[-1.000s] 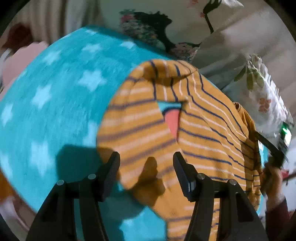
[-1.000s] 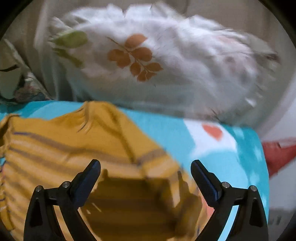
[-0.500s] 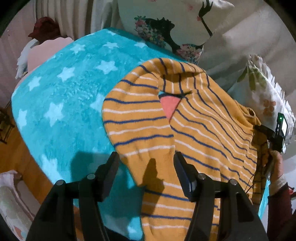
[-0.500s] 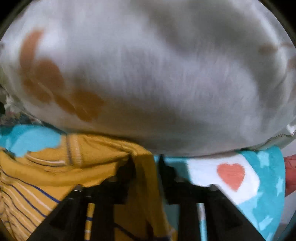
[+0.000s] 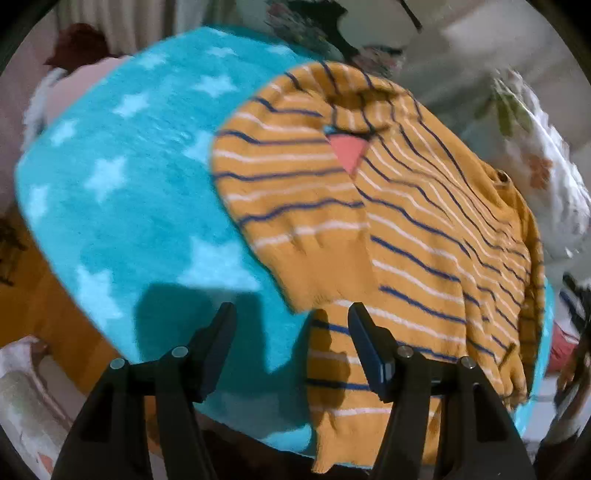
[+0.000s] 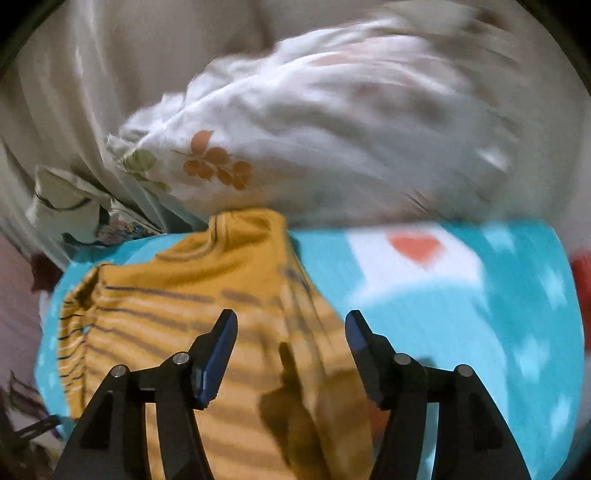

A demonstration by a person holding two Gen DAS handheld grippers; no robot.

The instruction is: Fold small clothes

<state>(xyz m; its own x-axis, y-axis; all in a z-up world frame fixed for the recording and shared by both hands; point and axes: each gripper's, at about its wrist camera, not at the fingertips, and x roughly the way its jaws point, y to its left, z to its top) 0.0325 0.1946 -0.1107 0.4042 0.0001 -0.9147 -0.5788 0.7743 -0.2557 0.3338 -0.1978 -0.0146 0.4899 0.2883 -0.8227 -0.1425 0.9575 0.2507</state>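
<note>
A small mustard-yellow sweater (image 5: 399, 221) with navy and white stripes lies spread on a turquoise star blanket (image 5: 129, 206). One sleeve (image 5: 295, 221) is folded across the body, its cuff pointing toward me. My left gripper (image 5: 291, 332) is open and empty, just short of that cuff. In the right wrist view the sweater (image 6: 221, 332) lies under my right gripper (image 6: 291, 336), which is open and empty above the fabric. The view is blurred.
White pillows with a leaf print (image 6: 332, 147) lie behind the blanket (image 6: 480, 314), which has a white patch with a red heart (image 6: 413, 247). A patterned cushion (image 5: 332, 29) and pink items (image 5: 85, 85) sit past the blanket's far side. Orange floor (image 5: 44, 306) shows at left.
My right gripper was shut on the sweater's edge near the pillow; now it is open and has drawn back. My left gripper stayed open and pulled back slightly from the folded sleeve.
</note>
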